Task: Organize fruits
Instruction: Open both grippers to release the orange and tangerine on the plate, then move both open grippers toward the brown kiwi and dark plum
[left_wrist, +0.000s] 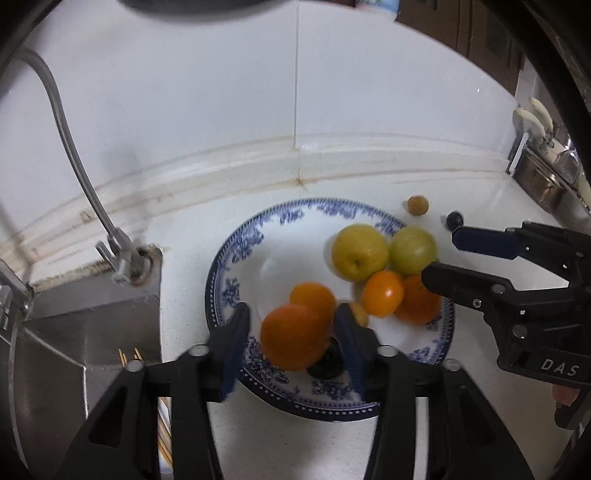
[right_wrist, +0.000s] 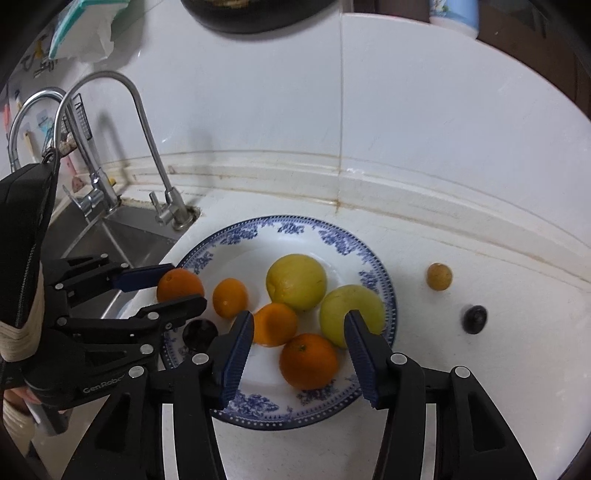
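Note:
A blue-and-white plate (left_wrist: 236, 254) (right_wrist: 258, 236) holds several fruits: two yellow-green ones (left_wrist: 360, 252) (right_wrist: 296, 281), oranges (left_wrist: 383, 293) (right_wrist: 309, 361) and a dark fruit (right_wrist: 199, 334). My left gripper (left_wrist: 291, 328) (right_wrist: 181, 286) has its jaws around an orange (left_wrist: 293, 336) (right_wrist: 180, 285) above the plate's near-left rim; whether the pads touch it is unclear. My right gripper (right_wrist: 299, 343) (left_wrist: 439, 254) is open and empty over the plate's right side. A small brown fruit (left_wrist: 418, 205) (right_wrist: 439, 276) and a dark one (left_wrist: 455, 220) (right_wrist: 475, 319) lie on the counter, right of the plate.
A steel sink (left_wrist: 85, 325) (right_wrist: 110, 236) with taps (left_wrist: 122, 258) (right_wrist: 170, 206) lies left of the plate. The tiled wall (left_wrist: 295, 92) runs behind. A metal rack (left_wrist: 546, 166) stands far right.

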